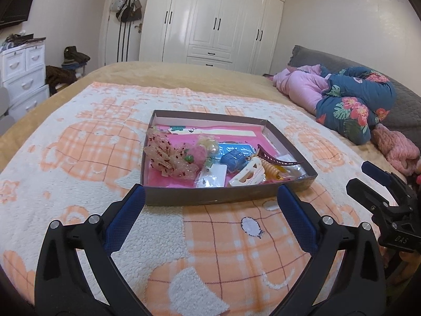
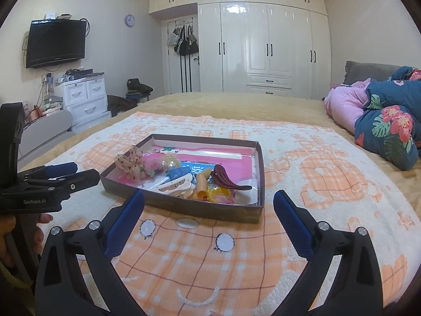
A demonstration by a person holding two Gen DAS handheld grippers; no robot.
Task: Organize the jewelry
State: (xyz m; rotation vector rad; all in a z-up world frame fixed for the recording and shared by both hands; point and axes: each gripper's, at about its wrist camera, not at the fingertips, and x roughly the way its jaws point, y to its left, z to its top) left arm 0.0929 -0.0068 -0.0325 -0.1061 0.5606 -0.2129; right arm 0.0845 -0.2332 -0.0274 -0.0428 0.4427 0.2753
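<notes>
A shallow brown box (image 1: pixel 210 197) with a pink floor lies on the bed and also shows in the right wrist view (image 2: pixel 189 209). It holds a sheer spotted scrunchie (image 1: pixel 171 158) (image 2: pixel 131 167), a maroon hair claw (image 1: pixel 276 158) (image 2: pixel 226 180), a white claw clip (image 1: pixel 247 175) (image 2: pixel 175 185), an orange coil tie (image 2: pixel 202 187), a blue packet (image 1: pixel 232 159) and small clear bags. My left gripper (image 1: pixel 210 194) is open and empty just before the box's near wall. My right gripper (image 2: pixel 209 200) is open and empty, also at the near wall.
An orange-and-white checked blanket (image 1: pixel 79 171) covers the bed. A rolled floral quilt and pink bedding (image 1: pixel 350 100) lie at the right. White wardrobes (image 2: pixel 263 47), a white drawer unit (image 2: pixel 84 100) and a wall television (image 2: pixel 56 43) stand beyond the bed.
</notes>
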